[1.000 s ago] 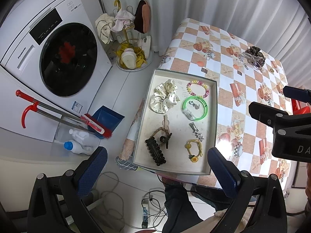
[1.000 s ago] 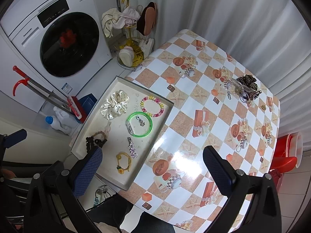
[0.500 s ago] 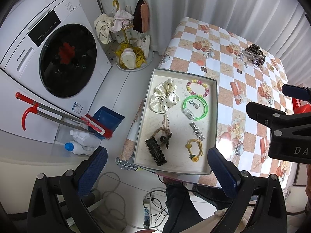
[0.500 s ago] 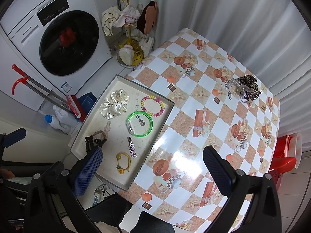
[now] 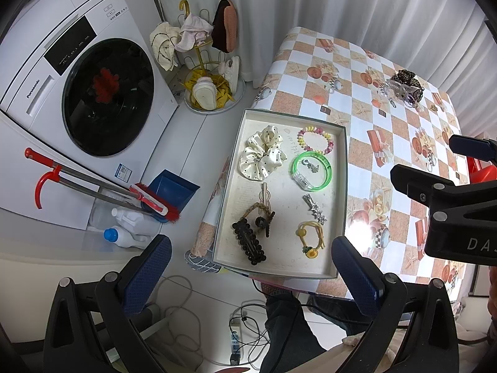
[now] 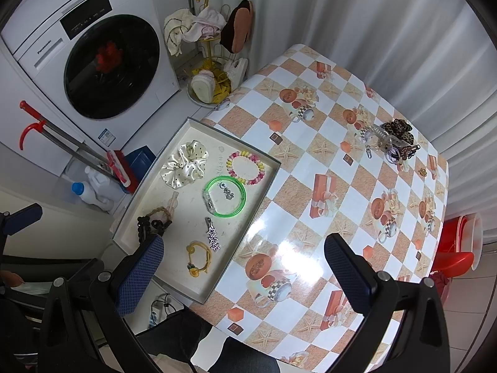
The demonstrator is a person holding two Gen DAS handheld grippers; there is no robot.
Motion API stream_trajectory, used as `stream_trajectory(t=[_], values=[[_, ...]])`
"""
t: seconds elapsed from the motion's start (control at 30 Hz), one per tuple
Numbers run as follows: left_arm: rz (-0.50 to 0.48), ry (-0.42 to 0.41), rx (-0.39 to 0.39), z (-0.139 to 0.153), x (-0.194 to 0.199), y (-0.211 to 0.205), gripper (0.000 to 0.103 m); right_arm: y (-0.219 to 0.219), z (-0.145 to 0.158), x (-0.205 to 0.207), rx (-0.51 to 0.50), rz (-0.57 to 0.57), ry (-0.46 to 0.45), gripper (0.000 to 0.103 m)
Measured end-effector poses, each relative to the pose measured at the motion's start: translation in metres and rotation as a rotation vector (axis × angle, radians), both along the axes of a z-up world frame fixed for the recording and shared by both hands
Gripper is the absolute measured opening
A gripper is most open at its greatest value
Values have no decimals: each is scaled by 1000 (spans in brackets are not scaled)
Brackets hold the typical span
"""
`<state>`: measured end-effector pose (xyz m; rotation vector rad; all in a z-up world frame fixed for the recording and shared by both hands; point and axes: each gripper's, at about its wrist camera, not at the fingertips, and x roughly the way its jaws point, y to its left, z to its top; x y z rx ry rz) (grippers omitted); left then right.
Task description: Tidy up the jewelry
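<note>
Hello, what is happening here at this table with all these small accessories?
A person is sorting jewelry with two handheld grippers. The left gripper and right gripper both hover open and empty above the table. Several pieces already lie in the tray, among them a green bangle. A small pile waits at the table's far side.

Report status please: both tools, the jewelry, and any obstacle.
Left tool open, empty, above tray. Right tool open, empty. Seven pieces in tray; small pile waits at far table corner. Nothing in the way.
</note>
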<state>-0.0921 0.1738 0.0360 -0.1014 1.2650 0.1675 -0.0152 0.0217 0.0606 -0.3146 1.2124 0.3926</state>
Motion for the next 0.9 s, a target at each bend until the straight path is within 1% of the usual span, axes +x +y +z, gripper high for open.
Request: stream_trajectory(t=[0.9], values=[[1, 3, 2, 0, 1, -2, 103, 1, -1, 0, -2, 0, 2, 103]])
